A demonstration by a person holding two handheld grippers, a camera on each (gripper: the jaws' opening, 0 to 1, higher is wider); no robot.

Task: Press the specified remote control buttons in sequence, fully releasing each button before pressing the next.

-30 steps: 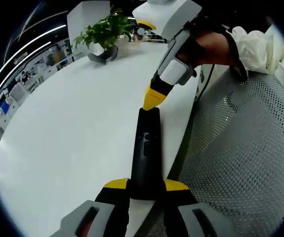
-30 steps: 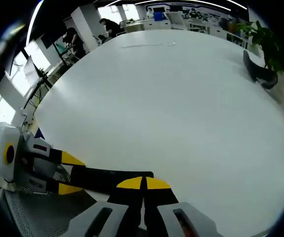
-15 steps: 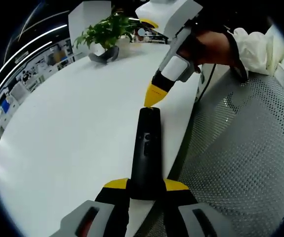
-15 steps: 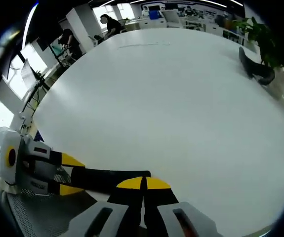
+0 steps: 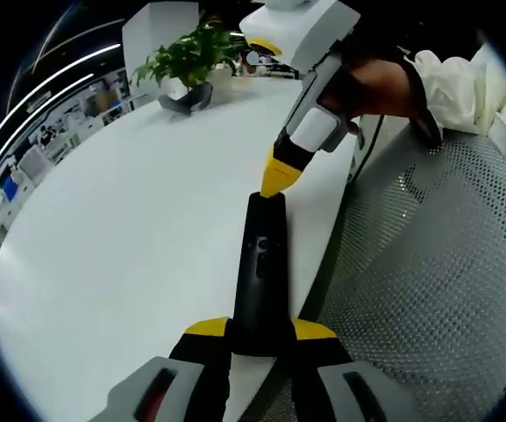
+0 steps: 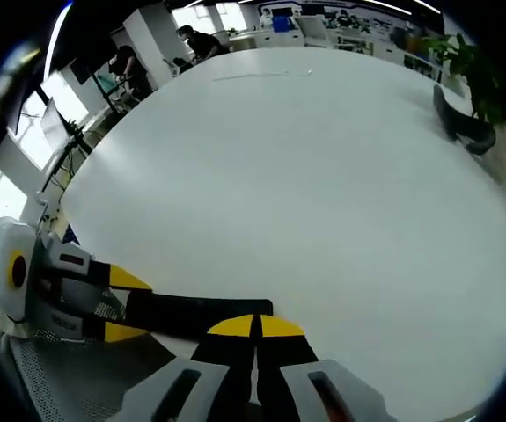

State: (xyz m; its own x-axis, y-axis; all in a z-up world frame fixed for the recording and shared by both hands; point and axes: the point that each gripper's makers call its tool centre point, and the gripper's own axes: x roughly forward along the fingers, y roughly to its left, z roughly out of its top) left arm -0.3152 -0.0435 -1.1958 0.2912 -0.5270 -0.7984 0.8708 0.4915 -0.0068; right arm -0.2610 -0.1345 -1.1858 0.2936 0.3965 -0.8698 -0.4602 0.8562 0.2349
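No readable brand, label or writing on the remote control point(image 5: 260, 264) or either tool; button markings too small to read.

Left gripper point(image 5: 261, 332): yellow-tipped jaws clamped on the near end of the black remote control, which lies lengthwise along the table point(image 5: 129, 229) edge, pointing away from the camera. Right gripper point(image 5: 275, 180) enters from above, held by a hand point(image 5: 385, 83) with a white sleeve point(image 5: 459, 83); its jaws are pressed together to a single yellow point touching the remote's far end.

Since half a second ago: the right gripper's tip has come down slightly onto the remote's top end, back to about where it sat a second ago. Remote and left gripper unchanged.

Right gripper view: own jaws point(image 6: 254, 327) closed together, tip over the remote point(image 6: 195, 315); left gripper point(image 6: 103, 303) at lower left, holding the remote's other end.

Surface: large white rounded table, matte. Grey perforated mesh surface point(image 5: 429, 281) beside the edge. Far side: potted plant point(image 5: 187, 54), dark curved object point(image 5: 182, 98) near it. Room: open office, desks, windows, people point(image 6: 195, 40) in the distance.
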